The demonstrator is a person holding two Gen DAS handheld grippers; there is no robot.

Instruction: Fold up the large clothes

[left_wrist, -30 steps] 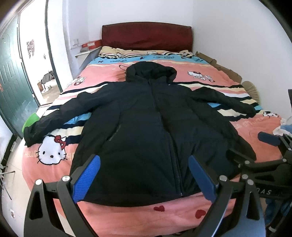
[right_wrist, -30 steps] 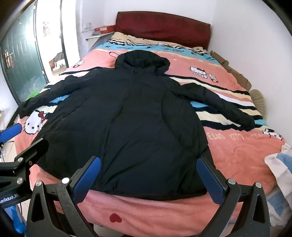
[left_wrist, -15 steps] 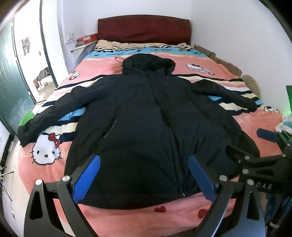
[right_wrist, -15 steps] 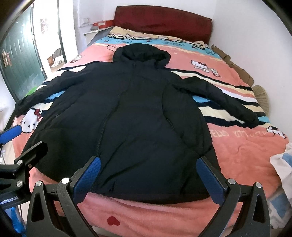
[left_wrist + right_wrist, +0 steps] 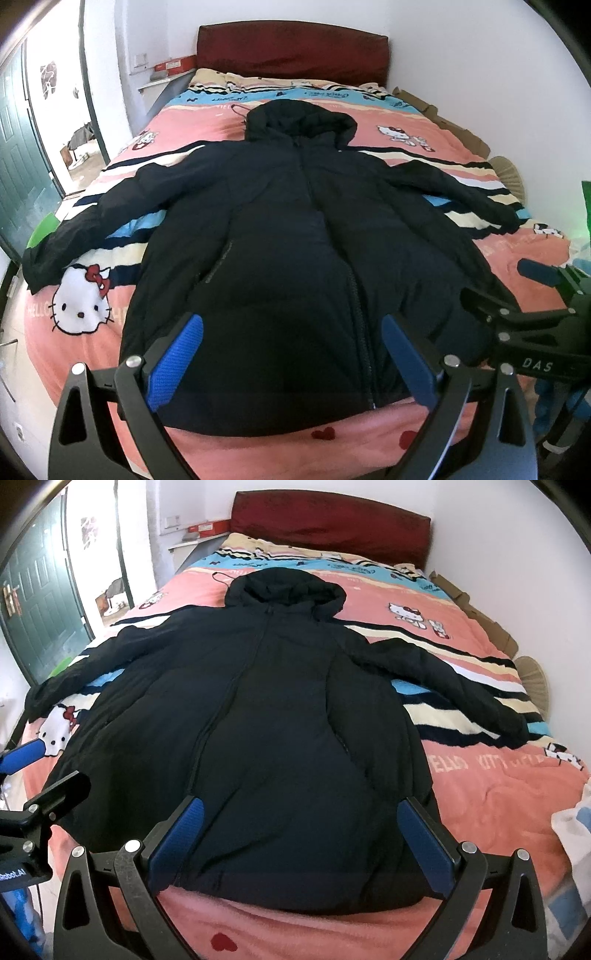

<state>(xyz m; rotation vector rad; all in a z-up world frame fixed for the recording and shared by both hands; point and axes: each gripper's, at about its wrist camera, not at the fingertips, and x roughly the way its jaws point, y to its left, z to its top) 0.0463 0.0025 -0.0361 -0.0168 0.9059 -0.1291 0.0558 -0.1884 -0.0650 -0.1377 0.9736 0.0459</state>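
A large black hooded jacket (image 5: 295, 236) lies flat, front up, on the bed, hood toward the headboard and both sleeves spread out; it also shows in the right wrist view (image 5: 266, 716). My left gripper (image 5: 291, 332) is open and empty, hovering above the jacket's hem near the zipper. My right gripper (image 5: 301, 814) is open and empty, above the hem on the jacket's right half. Each gripper shows at the edge of the other's view, the right one (image 5: 517, 295) and the left one (image 5: 40, 775).
The bed has a pink Hello Kitty blanket (image 5: 517, 254) and a dark red headboard (image 5: 291, 48). A green door (image 5: 37, 602) and a doorway stand left. A white wall runs along the right side. Light cloth (image 5: 576, 823) lies at the bed's right corner.
Both grippers have moved forward and closer over the jacket's hem; the jacket looks larger. The jacket has not moved. Both jaws stay open.
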